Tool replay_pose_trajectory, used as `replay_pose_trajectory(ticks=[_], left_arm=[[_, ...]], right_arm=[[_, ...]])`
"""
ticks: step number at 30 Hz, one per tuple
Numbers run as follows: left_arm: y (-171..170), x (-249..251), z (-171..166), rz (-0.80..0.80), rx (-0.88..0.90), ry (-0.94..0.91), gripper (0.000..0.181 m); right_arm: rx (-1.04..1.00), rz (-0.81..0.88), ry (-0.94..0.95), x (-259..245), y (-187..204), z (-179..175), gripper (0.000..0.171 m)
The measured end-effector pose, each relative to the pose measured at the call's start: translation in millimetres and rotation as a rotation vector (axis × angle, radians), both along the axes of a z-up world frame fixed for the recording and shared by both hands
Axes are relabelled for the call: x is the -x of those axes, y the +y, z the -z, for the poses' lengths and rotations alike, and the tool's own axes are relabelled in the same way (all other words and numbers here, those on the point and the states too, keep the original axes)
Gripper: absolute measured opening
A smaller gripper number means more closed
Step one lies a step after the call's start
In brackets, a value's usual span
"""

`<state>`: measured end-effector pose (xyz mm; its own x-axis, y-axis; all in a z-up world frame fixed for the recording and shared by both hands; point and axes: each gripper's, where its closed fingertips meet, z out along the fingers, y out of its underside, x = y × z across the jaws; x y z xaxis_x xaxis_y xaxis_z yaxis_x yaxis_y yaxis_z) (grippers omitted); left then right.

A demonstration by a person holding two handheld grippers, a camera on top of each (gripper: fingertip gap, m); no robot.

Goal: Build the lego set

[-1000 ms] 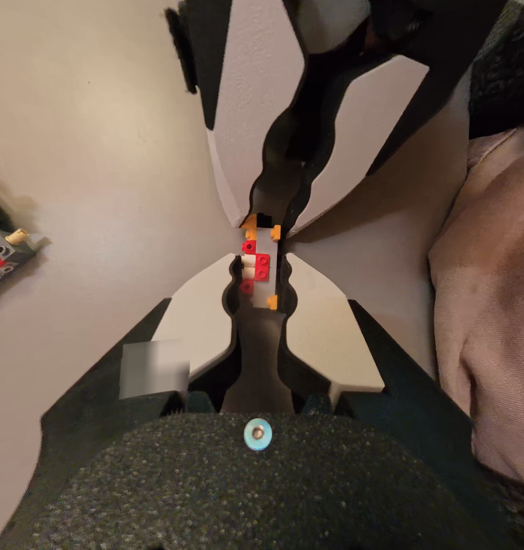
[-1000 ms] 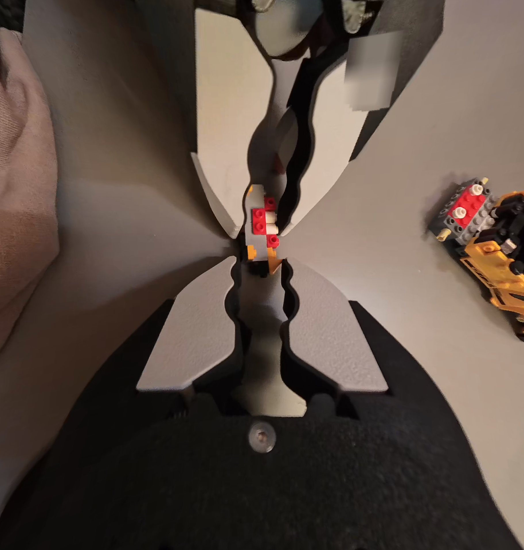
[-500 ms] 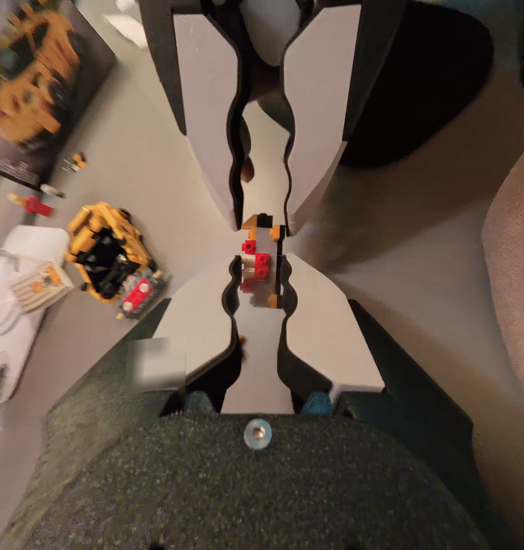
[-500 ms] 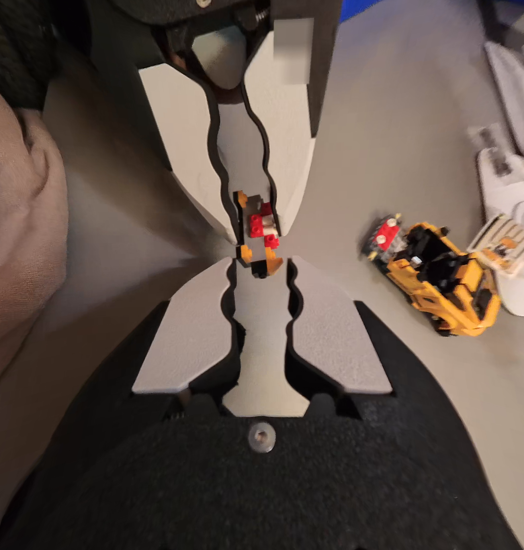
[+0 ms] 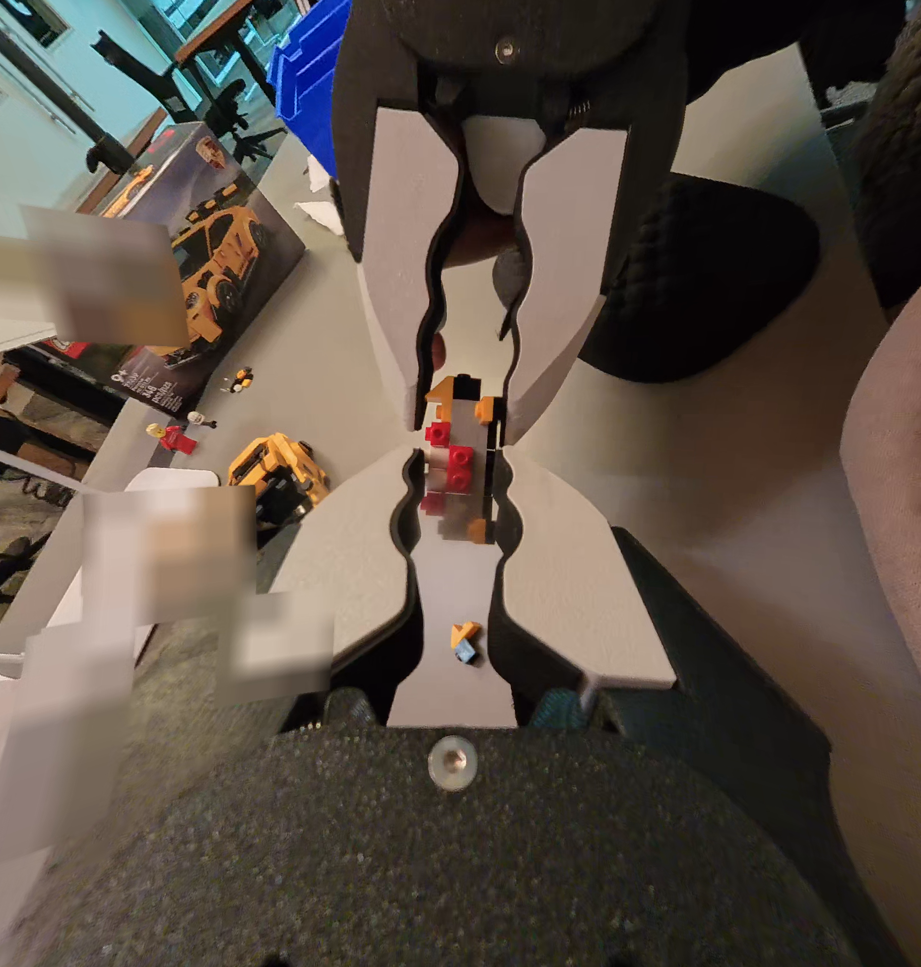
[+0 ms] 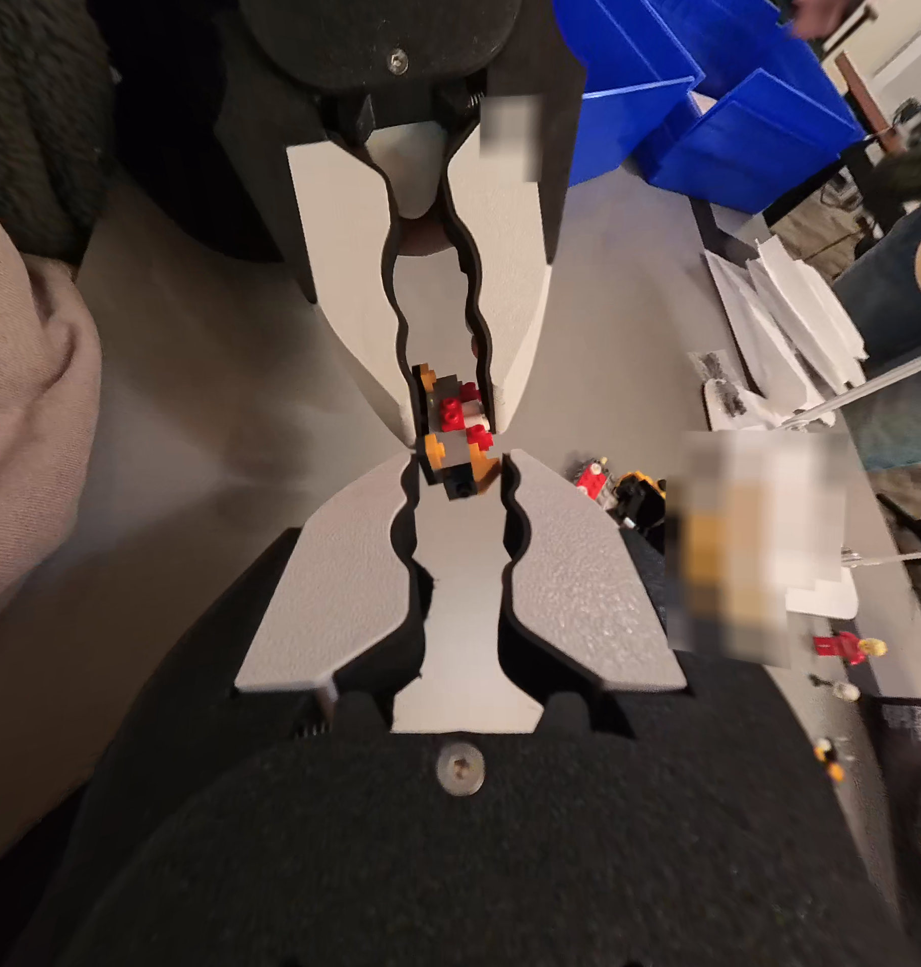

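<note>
Tilted up since a second ago, so looking across the grey table (image 5: pixel 647 471) instead of straight down at it. Brings in the blue bins (image 6: pixel 736 104), the set's box (image 5: pixel 207 272) and the part-built yellow car (image 5: pixel 278 471), well off to the side.

No change of hold, though: still carried in the air above the table, with the left gripper (image 5: pixel 458 460) clamped narrow on one half of the sub-assembly (image 5: pixel 461 463). Right gripper (image 6: pixel 456 460) narrow around the other end, with a sliver of gap on one side, so cannot tell whether gripping or merely cradling.

Probably a reorienting or checking step, nothing newly attached.

Looks like a short grey plate edged in black, with red studded bricks, white rounds and orange corner wedges.

Below it on the table, a loose orange-and-blue bit (image 5: pixel 463 641).
</note>
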<state>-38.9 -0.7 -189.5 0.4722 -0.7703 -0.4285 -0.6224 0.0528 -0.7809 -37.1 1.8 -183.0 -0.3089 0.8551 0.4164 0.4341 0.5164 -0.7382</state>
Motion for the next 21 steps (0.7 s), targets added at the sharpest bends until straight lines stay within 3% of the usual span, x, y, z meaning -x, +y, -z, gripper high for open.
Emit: replay_pose_trajectory(ticks=[2, 9, 12, 17, 21], left_arm=[[-2, 7, 14, 0.029, 0.066, 0.055, 0.025], [-18, 13, 68, 0.215, 0.426, 0.144, 0.025], [-16, 13, 81, 0.246, 0.467, 0.195, 0.025], [-17, 14, 74, 0.234, 0.482, 0.087, 0.038], [-8, 40, 63, 0.099, 0.464, 0.02, 0.036]], right_arm=[[0.064, 0.024, -0.023, -6, 3, 4, 0.041], [0.145, 0.037, -0.145, -23, -14, 41, 0.036], [0.174, 0.072, -0.148, -21, -14, 45, 0.034], [0.194, 0.104, -0.157, -22, -7, 48, 0.034], [0.214, 0.102, -0.183, -14, -9, 54, 0.034]])
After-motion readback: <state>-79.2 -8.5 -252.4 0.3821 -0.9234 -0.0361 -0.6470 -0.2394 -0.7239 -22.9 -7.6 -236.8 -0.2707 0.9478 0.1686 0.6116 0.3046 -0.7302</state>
